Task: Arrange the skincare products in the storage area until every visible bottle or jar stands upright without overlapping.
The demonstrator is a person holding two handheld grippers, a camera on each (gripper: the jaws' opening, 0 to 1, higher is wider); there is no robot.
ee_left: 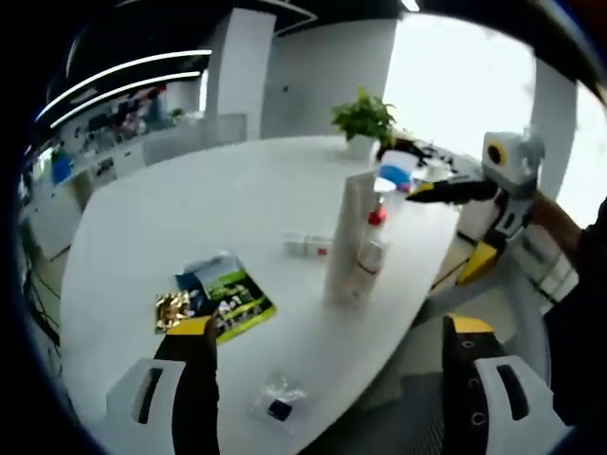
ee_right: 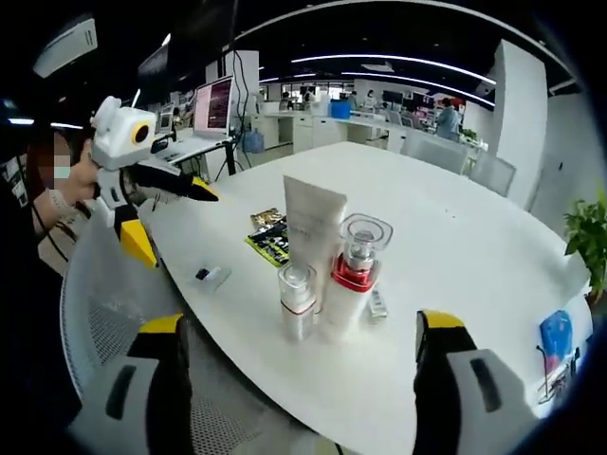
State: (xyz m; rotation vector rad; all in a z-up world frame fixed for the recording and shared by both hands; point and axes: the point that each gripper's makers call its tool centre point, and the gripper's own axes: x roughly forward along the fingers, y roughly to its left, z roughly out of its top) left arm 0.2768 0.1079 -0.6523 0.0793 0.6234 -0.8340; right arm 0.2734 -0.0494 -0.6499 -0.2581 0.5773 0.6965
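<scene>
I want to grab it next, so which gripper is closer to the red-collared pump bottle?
Probably right. The right gripper faces the pump bottle just past its open jaws; the left gripper sits farther back along the table edge.

rm: open office; white oval table (ee_left: 237, 190); ceiling strip lights (ee_right: 398, 59); potted plant (ee_left: 363, 118); white pillar (ee_left: 237, 71)

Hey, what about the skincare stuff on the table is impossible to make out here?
- Left gripper view: the small bottle and pump bottle are half hidden behind the tall tube.
- Both views: labels too small and blurred to read.
- Right gripper view: the item lying flat sits behind the pump bottle, type unclear.
</scene>
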